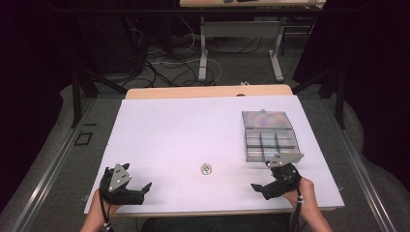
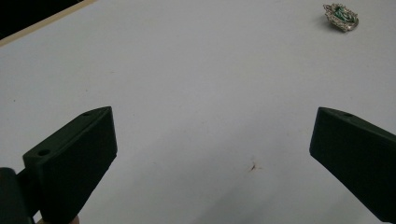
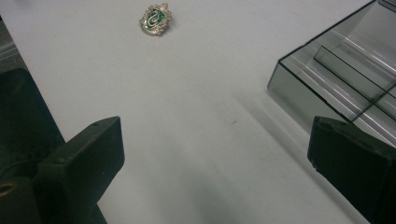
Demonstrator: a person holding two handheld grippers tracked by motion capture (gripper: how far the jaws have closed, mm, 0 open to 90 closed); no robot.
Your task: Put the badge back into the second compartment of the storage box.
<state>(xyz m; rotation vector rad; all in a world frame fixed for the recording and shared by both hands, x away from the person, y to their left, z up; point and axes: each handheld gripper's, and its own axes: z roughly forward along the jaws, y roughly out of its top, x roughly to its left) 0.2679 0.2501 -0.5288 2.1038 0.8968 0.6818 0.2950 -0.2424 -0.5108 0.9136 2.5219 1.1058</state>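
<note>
A small silver and green crest badge (image 1: pixel 207 168) lies on the white table (image 1: pixel 183 125) near the front middle. My left gripper (image 1: pixel 139 180) rests at the front left, open, with nothing between its jaws. In the left gripper view (image 2: pixel 212 116) the badge (image 2: pixel 342 16) sits far ahead to the upper right. My right gripper (image 1: pixel 261 176) is at the front right, open and empty, just in front of a clear compartment box (image 1: pixel 270 143). The right gripper view (image 3: pixel 215 123) has the badge (image 3: pixel 155 19) ahead at upper left and the box (image 3: pixel 345 70) close on the right.
The box's lid (image 1: pixel 267 119) lies open flat behind its compartments, which look empty. A wooden table edge (image 1: pixel 208 91) runs along the back. Cables and table legs (image 1: pixel 203 58) are on the floor beyond. The person's hands (image 1: pixel 309 203) come in from the bottom.
</note>
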